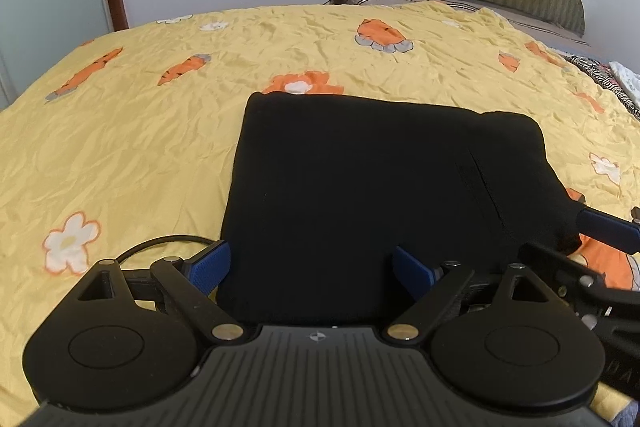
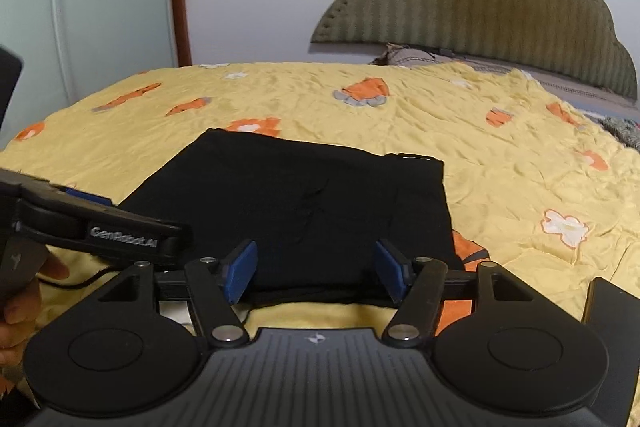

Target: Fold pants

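Observation:
Black pants lie folded into a flat square on the yellow bedspread. My left gripper hovers over their near edge, blue pads wide apart and open, nothing pinched. In the right wrist view the same pants lie ahead. My right gripper is open above their near hem, its pads clear of the cloth. The right gripper's blue finger shows by the pants' right corner. The left gripper reaches in from the left, held by a hand.
An olive padded headboard and a pillow stand at the far end of the bed. A black cable lies on the spread near the left gripper. A dark flat object sits at the near right.

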A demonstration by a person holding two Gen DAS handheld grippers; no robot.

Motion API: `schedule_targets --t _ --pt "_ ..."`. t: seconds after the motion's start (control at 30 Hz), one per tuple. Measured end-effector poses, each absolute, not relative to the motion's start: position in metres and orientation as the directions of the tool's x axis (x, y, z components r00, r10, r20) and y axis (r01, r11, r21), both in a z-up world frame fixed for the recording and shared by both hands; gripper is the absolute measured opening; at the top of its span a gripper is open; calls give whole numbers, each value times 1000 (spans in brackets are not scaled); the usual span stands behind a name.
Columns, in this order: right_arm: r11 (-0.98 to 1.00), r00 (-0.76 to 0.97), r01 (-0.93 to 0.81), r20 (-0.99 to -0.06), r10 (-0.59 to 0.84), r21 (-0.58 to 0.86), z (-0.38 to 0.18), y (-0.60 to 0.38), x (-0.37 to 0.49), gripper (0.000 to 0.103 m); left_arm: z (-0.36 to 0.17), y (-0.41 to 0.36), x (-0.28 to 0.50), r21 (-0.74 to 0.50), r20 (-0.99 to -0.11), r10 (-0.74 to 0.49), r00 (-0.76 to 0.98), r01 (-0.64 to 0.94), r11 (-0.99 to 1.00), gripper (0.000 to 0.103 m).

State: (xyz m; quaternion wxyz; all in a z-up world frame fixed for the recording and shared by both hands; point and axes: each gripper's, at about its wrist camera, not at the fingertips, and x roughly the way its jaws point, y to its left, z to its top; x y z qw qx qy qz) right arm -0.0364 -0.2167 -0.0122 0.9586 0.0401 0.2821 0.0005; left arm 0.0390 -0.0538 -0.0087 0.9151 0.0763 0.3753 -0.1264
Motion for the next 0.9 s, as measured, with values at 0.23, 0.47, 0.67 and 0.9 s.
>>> schedule_targets --t 0.23,0.47,0.67,0.9 --pt "994 849 19 -526 40 106 -4 -203 -57 83 -3 -43 18 57 -721 -140 679 259 964 91" --pt "978 814 26 -573 100 207 20 -194 -81 91 13 -20 -13 111 -753 -85 652 253 961 91" --pt "946 893 -44 -413 182 321 81 -204 -117 103 66 13 -36 25 -682 -173 711 258 966 100" --pt "993 865 113 -497 -76 46 29 -188 -92 103 25 -16 -24 -31 -698 -209 685 264 964 101"
